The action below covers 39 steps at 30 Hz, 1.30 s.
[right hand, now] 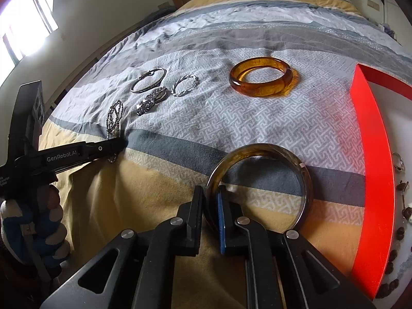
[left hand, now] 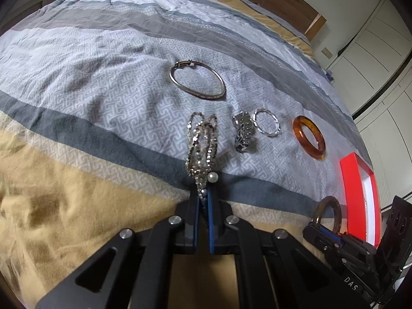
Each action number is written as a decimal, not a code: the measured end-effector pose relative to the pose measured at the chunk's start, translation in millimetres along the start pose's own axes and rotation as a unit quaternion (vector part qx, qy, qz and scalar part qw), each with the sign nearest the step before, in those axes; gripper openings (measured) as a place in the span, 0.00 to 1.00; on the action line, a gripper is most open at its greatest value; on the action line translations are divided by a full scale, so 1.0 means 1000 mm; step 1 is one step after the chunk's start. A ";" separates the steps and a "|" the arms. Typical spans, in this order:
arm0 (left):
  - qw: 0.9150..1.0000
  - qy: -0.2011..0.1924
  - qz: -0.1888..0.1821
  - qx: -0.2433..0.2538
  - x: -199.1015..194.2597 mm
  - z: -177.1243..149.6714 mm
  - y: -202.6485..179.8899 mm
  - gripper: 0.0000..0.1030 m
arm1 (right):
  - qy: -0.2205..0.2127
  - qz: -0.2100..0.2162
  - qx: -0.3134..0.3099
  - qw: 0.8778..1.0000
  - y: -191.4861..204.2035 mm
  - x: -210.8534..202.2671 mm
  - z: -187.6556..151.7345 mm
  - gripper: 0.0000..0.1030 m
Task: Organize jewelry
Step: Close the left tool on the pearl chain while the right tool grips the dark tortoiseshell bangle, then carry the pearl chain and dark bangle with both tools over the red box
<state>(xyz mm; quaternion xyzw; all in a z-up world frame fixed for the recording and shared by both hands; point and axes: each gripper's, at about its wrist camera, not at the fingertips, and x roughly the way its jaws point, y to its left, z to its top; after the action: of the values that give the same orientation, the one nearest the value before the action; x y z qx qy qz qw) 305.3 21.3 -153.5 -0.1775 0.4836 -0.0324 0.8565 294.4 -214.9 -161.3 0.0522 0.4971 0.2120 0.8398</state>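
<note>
My left gripper [left hand: 203,195] is shut on the near end of a sparkly silver chain [left hand: 202,139] with a white pearl, whose far end lies on the bedspread. In the right wrist view the same left gripper [right hand: 121,143] and chain [right hand: 115,118] sit at the left. My right gripper [right hand: 211,190] is shut on the rim of a dark brown bangle [right hand: 306,180], which stands tilted above the bed. From the left wrist view, that right gripper [left hand: 315,225] and the brown bangle [left hand: 337,211] show at the lower right.
On the patterned bedspread [left hand: 116,90] lie a silver oval bangle [left hand: 190,91], a rhinestone bracelet [left hand: 243,134], a twisted silver ring [left hand: 270,134] and an amber bangle [left hand: 306,141]. A red box [right hand: 373,180] with a white inside holding beads stands at the right. A gloved hand [right hand: 38,221] holds the left gripper.
</note>
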 end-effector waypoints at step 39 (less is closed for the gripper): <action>0.994 -0.088 0.008 0.068 -0.155 -0.033 -0.046 0.05 | -0.088 0.036 -0.002 0.995 0.063 -0.140 -0.007 0.08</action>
<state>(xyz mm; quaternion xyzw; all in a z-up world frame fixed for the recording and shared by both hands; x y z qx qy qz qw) 201.3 4.5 -27.1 -0.1170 0.4042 -0.0421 0.9062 211.4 -215.9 -32.3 0.0867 0.4188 0.2383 0.8720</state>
